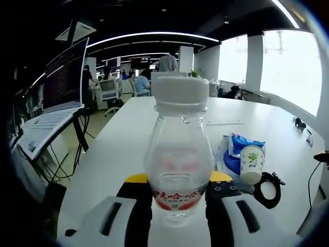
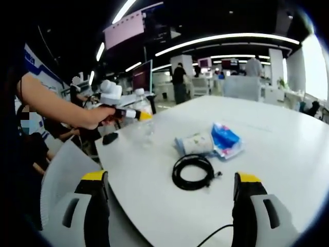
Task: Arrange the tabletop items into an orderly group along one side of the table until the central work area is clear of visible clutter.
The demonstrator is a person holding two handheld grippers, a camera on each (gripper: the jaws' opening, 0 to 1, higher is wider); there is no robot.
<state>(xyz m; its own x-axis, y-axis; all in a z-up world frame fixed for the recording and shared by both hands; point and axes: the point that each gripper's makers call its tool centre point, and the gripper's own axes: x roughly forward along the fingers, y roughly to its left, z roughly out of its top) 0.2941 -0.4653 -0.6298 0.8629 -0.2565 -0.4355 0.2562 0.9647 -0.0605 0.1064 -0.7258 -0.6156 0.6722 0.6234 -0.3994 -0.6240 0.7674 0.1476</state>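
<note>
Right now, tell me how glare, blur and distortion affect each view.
Left gripper view: windows at right are blown out white; the bottle is sharp, though its clear body shows the table through it; fisheye bends the ceiling lights. Right gripper view: softer overall, the bottle in the left gripper is small and blurred; the cable reads clearly; the table edge curves.

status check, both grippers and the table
Left hand-held gripper shut on clear bottle. Right hand-held gripper open, empty. Cup, blue packet, black cable on mid-table.
</note>
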